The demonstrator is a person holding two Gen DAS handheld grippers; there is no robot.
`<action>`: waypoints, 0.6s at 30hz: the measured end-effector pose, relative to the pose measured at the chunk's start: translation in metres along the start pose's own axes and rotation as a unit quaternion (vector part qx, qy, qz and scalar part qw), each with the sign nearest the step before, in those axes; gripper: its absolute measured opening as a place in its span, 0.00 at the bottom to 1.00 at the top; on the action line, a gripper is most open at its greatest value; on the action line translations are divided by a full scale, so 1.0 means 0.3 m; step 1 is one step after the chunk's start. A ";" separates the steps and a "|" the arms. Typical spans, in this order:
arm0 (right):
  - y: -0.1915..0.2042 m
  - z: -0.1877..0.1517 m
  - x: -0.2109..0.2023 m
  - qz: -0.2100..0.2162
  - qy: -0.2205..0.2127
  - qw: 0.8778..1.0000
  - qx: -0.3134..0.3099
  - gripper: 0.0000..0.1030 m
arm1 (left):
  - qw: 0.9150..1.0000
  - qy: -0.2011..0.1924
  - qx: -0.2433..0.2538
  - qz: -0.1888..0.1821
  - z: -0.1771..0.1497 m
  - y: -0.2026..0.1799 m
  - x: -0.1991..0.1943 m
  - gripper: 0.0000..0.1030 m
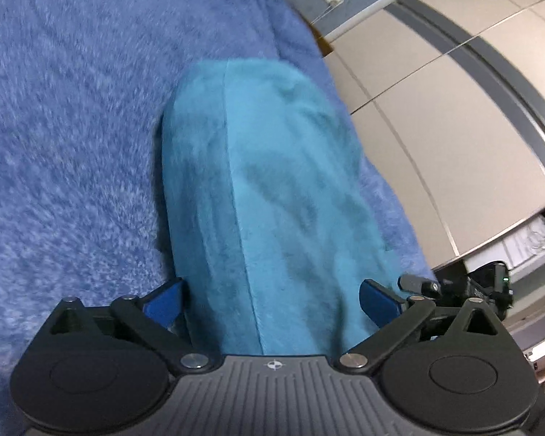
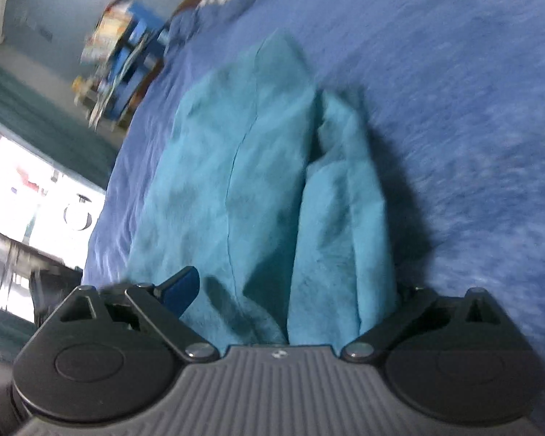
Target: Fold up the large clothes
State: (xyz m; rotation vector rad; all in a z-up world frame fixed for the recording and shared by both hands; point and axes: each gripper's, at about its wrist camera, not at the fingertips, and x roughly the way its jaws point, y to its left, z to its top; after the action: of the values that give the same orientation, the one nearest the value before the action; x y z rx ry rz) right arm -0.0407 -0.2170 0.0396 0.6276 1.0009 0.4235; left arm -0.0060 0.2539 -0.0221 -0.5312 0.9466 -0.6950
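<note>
Left wrist view: your left gripper (image 1: 270,299) has blue fingers (image 1: 167,301) spread wide, teal garment (image 1: 269,189) bunched between them, not pinched. Garment runs straight ahead, long axis away from you, over blue bedspread (image 1: 72,127).

Right wrist view: your right gripper (image 2: 290,290) shows one blue finger (image 2: 180,290) apart; other hidden by cloth, so clamping unclear. Garment (image 2: 236,181) stretches forward, loose fold on right.

Both hands equally near.

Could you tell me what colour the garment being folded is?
Teal garment, plain; clearest in the left wrist view.
</note>
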 end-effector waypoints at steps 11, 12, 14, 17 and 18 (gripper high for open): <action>0.179 -0.015 0.036 0.002 -0.042 0.994 -0.099 0.43 | 0.994 -0.073 0.080 0.021 -0.010 -0.091 -0.062 0.42; 0.214 -0.018 0.042 0.004 -0.046 0.993 -0.107 0.42 | 0.992 -0.086 0.092 0.028 -0.007 -0.105 -0.086 0.40; 0.277 -0.013 0.070 0.010 -0.056 0.991 -0.119 0.42 | 0.986 -0.110 0.114 0.040 0.004 -0.125 -0.147 0.38; 0.368 0.011 0.120 0.031 -0.071 0.988 -0.131 0.42 | 0.978 -0.140 0.144 0.064 0.033 -0.138 -0.248 0.38; 0.401 0.021 0.146 0.040 -0.074 0.988 -0.132 0.42 | 0.974 -0.149 0.156 0.074 0.041 -0.139 -0.289 0.38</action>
State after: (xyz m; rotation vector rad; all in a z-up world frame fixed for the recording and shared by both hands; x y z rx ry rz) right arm -0.0197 -0.1026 0.0936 0.4527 0.7641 0.5614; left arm -0.0425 0.2913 0.0597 -0.2726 0.5744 -0.5943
